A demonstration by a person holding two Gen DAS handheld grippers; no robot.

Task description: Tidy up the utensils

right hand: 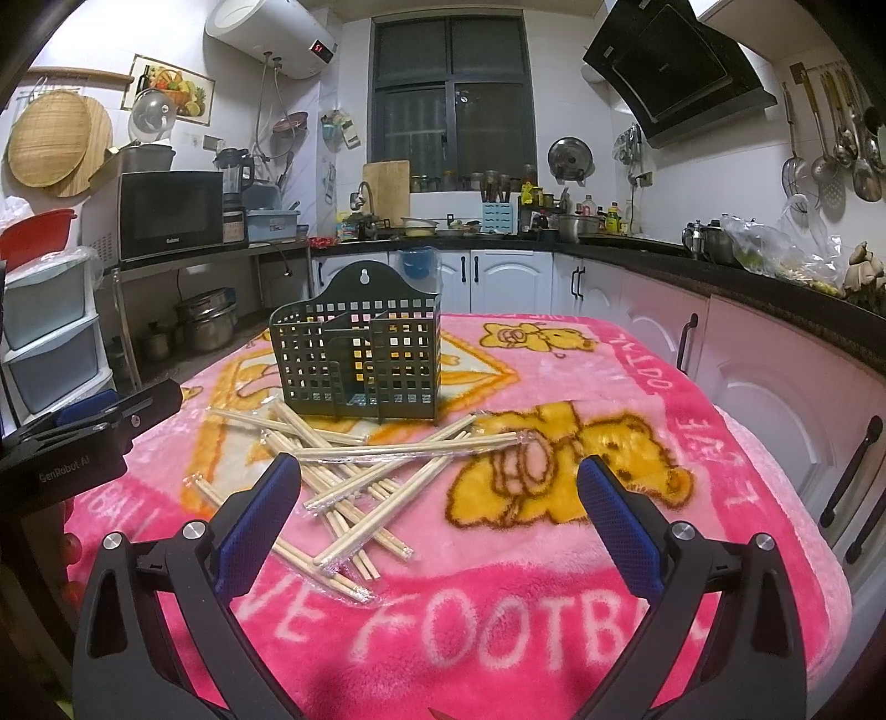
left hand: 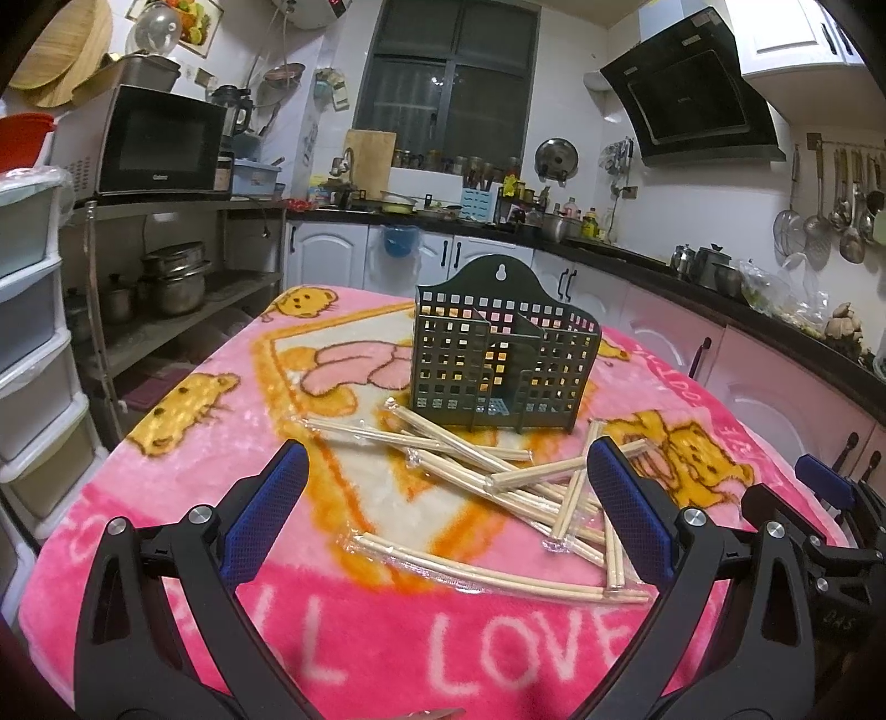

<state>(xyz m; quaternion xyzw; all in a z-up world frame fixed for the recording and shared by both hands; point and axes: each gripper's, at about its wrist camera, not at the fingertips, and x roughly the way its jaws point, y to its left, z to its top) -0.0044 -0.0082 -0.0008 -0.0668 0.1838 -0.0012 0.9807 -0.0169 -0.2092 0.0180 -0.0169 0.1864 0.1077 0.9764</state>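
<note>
Right now both grippers are hovering over the table with nothing between their pads: the left gripper is standing with its jaws wide apart above the near end of the pile, and the right gripper is likewise gaping, poised just to the right of it. The wrapped chopsticks are lying criss-crossed on the pink blanket, just in front of the dark green utensil holder, which is standing upright and apparently empty near the middle of the table. Several risks are looming, in my judgement: the pairs are overlapping, so closing on one is likely to be dragging or flicking its neighbours; the thin clear wrappers are looking slippery and could be sliding out of the pads; the plush blanket is yielding, so pads pressing down may be snagging the pile instead of getting under a stick; and the holder is looking light and unanchored, so a long bundle pushed in at a slant could be tipping it over. The two grippers are also working close together and could be bumping. Readable writing includes "LOVE" and "FOOTB" on the blanket, "GenRobot AI" on the left device, and a red "51" glowing on the water heater.
</note>
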